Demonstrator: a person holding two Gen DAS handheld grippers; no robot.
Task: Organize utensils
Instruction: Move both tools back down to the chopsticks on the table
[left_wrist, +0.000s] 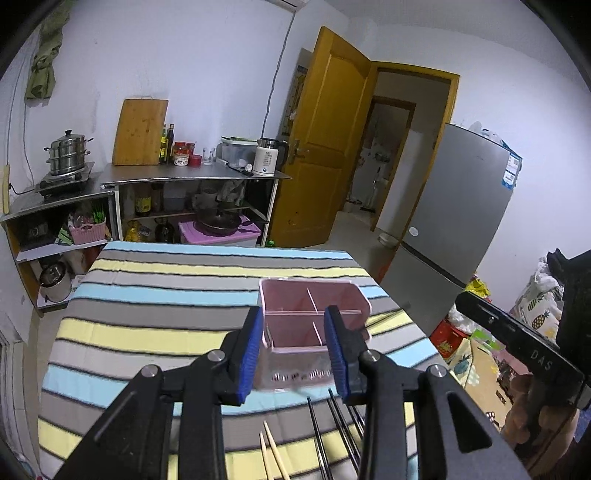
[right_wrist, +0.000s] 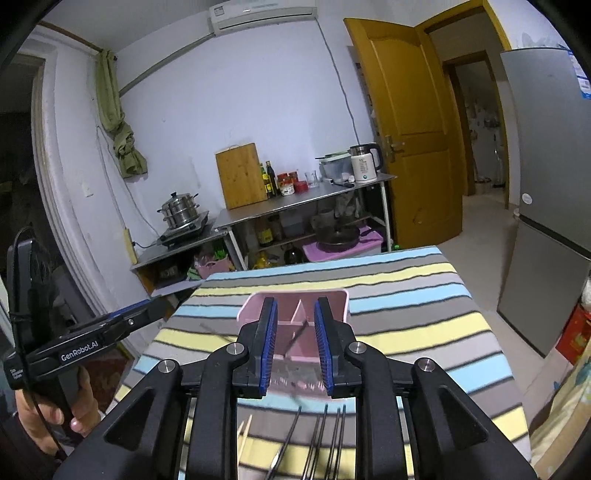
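well, from my left wrist camera i see the left hand-held gripper (left_wrist: 294, 354) with its blue pads spread wide and nothing between them, hovering over the striped counter (left_wrist: 155, 332). just ahead of it, framed by the two fingers, stands the pink utensil holder (left_wrist: 314, 325), upright on the counter, split by thin dividers into compartments. nearer to me, below the gripper, two pale wooden chopsticks (left_wrist: 271, 456) lie on the cloth, and just to their right a bunch of dark chopsticks (left_wrist: 338, 432) lies fanned out, apart from the holder.

moving right, my right wrist camera shows the right hand-held gripper (right_wrist: 295, 345), its jaws parted at a middling width and gripping nothing. between the pads i see the same holder, and one dark chopstick (right_wrist: 295, 339) leans tilted inside it; which compartment it sits in i cannot tell. the loose dark chopsticks rest on the counter just below this gripper too. far right in the left view stands a grey fridge (left_wrist: 458, 225), well apart from the counter.
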